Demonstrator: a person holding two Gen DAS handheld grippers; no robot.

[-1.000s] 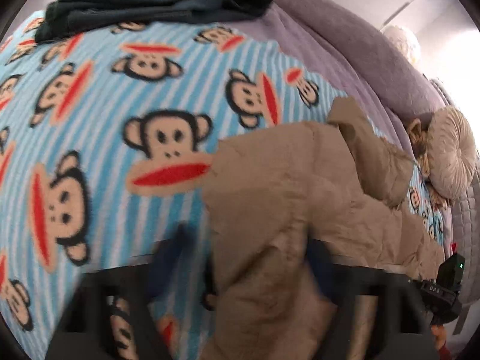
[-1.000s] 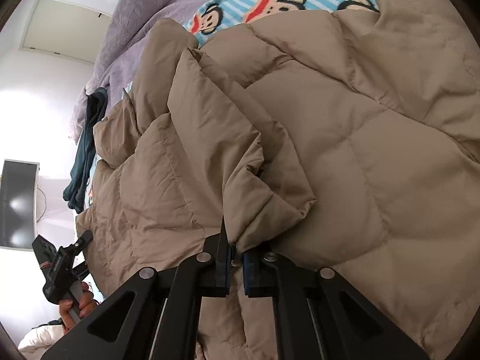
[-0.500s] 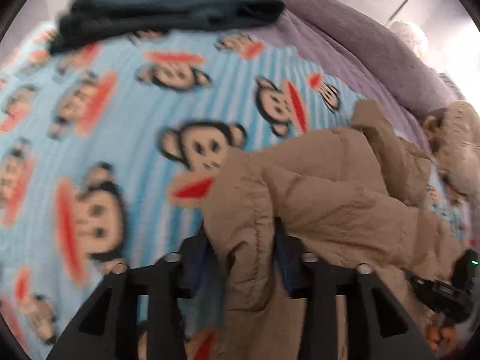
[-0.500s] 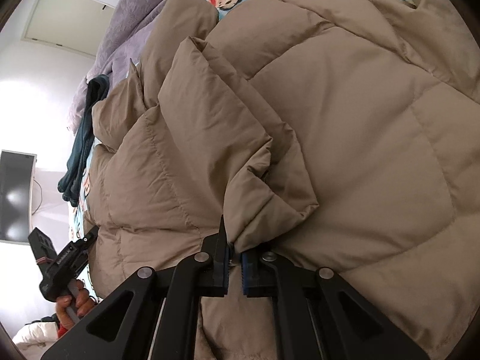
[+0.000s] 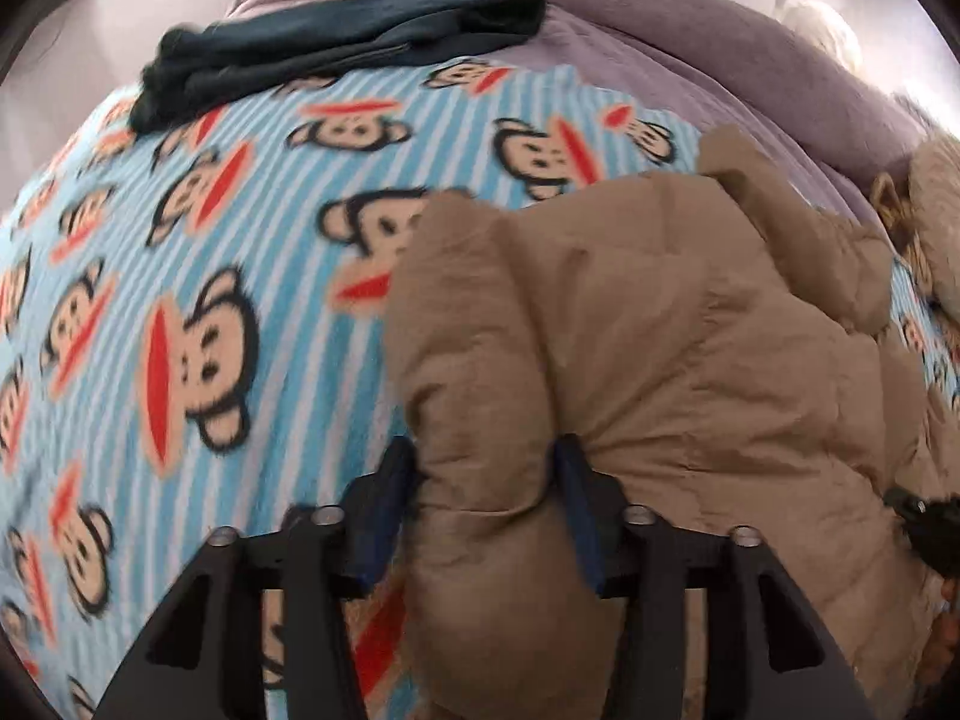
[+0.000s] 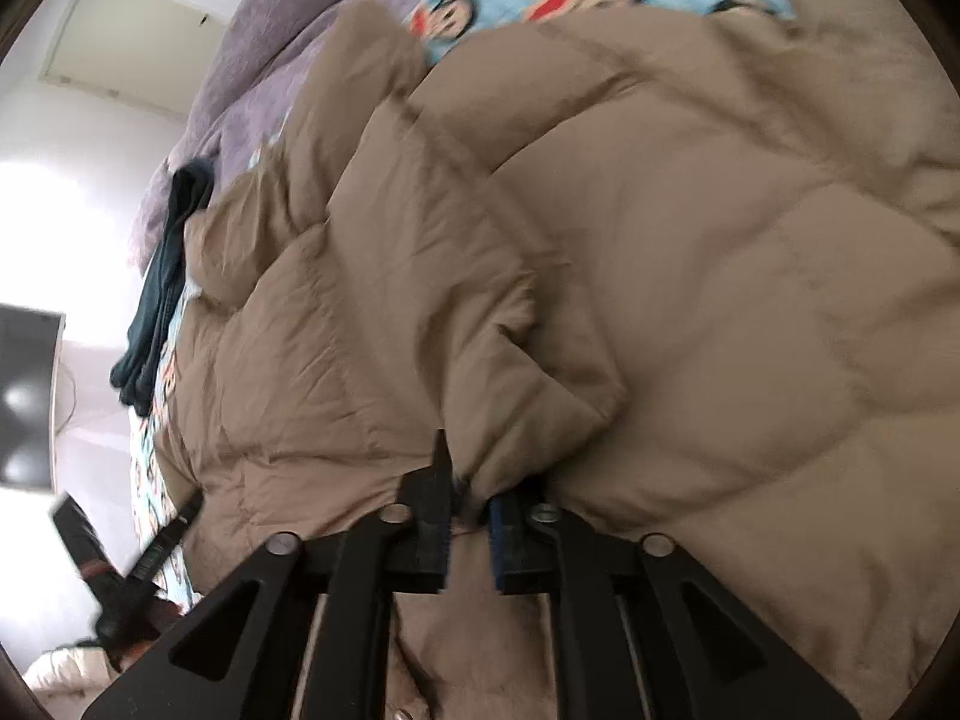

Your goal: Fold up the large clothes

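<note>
— Pointing steeply downward, the left gripper is seen over the bed, its two blue-padded fingers set on either side of a puffy roll of the tan quilted down jacket. How is the fabric held there?

— The jaws are opening. The roll is still bracketed between them and looks touched by both pads, though the picture is blurred at that spot.

— And where is the jacket laid?

— It is spread on the bed over the light-blue striped fleece blanket printed with monkey faces, with one sleeve folded across the body. A dark teal folded garment is left at the far edge of the blanket, against a mauve quilted bedspread.

— What is shown of the right gripper?

— It is also angled down, at the near edge of the jacket. Its jaws are opening, with a narrow gap between them; a pinched corner of a folded flap is seen in that gap. Whether the pads are still pressed on it cannot be told.

— Is the other tool visible from there?

— A blurred black gripper body is seen at the lower left, held in a hand.
</note>
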